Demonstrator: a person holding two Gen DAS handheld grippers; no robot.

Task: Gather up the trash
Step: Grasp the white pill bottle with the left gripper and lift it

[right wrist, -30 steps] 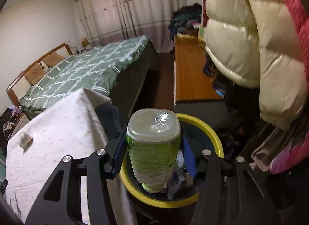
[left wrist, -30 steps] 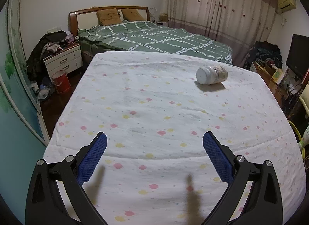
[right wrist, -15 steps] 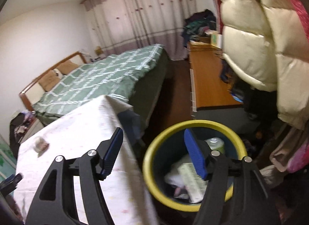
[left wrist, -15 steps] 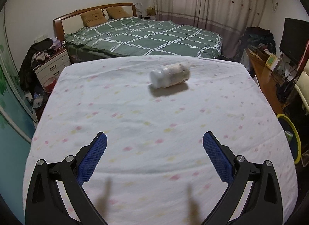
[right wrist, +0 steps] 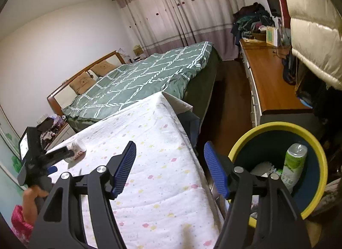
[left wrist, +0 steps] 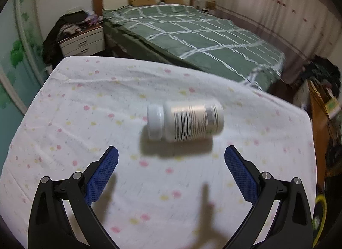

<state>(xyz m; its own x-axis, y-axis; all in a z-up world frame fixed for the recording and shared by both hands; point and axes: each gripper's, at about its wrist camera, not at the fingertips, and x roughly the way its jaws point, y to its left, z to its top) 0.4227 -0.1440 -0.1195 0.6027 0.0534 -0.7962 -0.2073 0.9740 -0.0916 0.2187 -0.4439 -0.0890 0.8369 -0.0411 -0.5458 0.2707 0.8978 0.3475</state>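
A white pill bottle (left wrist: 185, 121) with a barcode label lies on its side on the dotted white sheet (left wrist: 85, 120). My left gripper (left wrist: 171, 163) hovers just short of it, open, nothing between its blue pads. In the right wrist view the same bottle (right wrist: 75, 149) lies far left beside the left gripper (right wrist: 62, 153). My right gripper (right wrist: 170, 166) is open and holds nothing, over the sheet's right edge. Beside it stands a yellow-rimmed bin (right wrist: 320, 163) with a green-labelled bottle (right wrist: 294, 166) and other trash inside.
A green-checked bed (left wrist: 192, 33) lies beyond the sheet, with a nightstand (left wrist: 83, 41) piled with clothes at its left. A wooden desk (right wrist: 269, 82) and hanging padded coats (right wrist: 310, 24) stand to the right of the bin. A person's hand (right wrist: 32, 199) holds the left gripper.
The right gripper let go of the green-labelled bottle into the bin and swung left toward the sheet. The left gripper moved closer to the white pill bottle, which now looms large.
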